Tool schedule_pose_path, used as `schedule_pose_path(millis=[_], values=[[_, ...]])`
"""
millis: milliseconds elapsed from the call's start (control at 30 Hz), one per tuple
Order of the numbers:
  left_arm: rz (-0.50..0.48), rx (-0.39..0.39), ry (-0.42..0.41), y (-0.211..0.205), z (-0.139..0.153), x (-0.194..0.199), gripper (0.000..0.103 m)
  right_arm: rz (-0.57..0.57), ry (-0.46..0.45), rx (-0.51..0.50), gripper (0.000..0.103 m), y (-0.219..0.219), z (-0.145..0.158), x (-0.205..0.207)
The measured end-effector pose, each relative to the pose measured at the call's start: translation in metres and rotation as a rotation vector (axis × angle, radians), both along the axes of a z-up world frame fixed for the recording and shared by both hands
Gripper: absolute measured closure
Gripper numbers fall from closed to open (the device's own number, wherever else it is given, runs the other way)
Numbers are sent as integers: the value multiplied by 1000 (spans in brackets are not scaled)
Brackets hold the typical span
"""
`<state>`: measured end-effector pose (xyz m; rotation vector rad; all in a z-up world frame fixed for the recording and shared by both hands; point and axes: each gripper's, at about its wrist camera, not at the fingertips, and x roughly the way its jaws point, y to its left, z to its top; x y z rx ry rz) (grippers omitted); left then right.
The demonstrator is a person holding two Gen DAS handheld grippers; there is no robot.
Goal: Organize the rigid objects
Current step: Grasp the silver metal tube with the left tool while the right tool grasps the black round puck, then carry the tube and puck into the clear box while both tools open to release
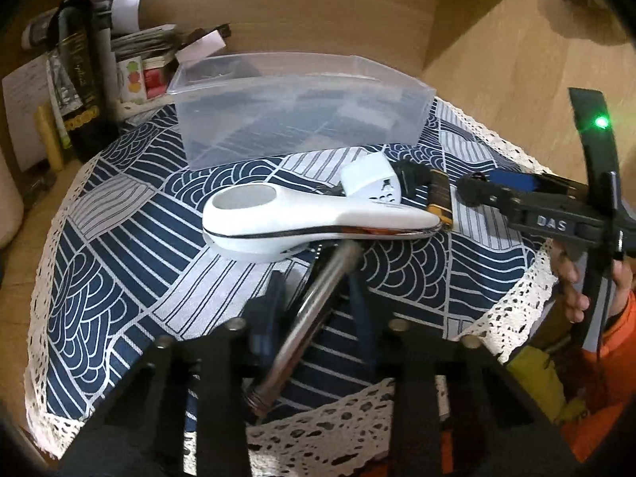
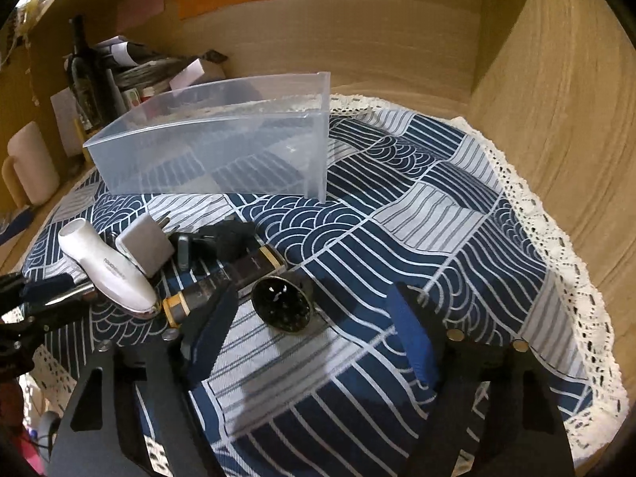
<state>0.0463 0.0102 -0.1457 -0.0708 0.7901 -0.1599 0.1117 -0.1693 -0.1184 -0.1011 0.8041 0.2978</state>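
A clear plastic bin [image 1: 302,111] [image 2: 214,139] stands at the far side of the cloth-covered table. In front of it lie a white handheld device [image 1: 294,218] [image 2: 107,266], a white plug adapter [image 1: 371,181] [image 2: 145,244], a black and gold bar [image 1: 439,198] [image 2: 230,274], a small black charger [image 2: 216,240] and a round black strainer [image 2: 284,308]. My left gripper [image 1: 318,298] is shut on a metal tube [image 1: 306,318] that points toward the white device. My right gripper [image 2: 314,326] is open, low over the cloth, its left finger next to the bar and strainer.
The round table carries a navy patterned cloth [image 2: 417,218] with a lace edge. A dark bottle [image 1: 79,71], papers and small boxes crowd the back left. A pale mug [image 2: 30,163] stands at left. Wooden walls close the back and right.
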Motion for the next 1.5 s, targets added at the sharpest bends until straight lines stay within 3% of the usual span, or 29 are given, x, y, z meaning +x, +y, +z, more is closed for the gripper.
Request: schedule_pose_path(millis=[100, 133, 233, 433, 700, 1200, 1500], values=[[-7, -27, 8, 3, 1, -1, 83, 8, 31, 15, 44, 3, -5, 6], [-9, -44, 15, 4, 1, -1, 87, 8, 37, 18, 52, 4, -6, 7], [8, -51, 25, 4, 3, -2, 87, -4, 39, 10, 73, 5, -8, 7], [39, -46, -13, 9, 18, -16, 87, -11, 35, 45, 73, -2, -3, 2], [109, -35, -106, 24, 54, -20, 87, 7, -47, 61, 73, -3, 24, -8], [131, -47, -264, 39, 130, 31, 87, 53, -247, 64, 73, 22, 98, 31], [124, -6, -299, 37, 155, 75, 87, 104, -274, 69, 73, 42, 113, 63]])
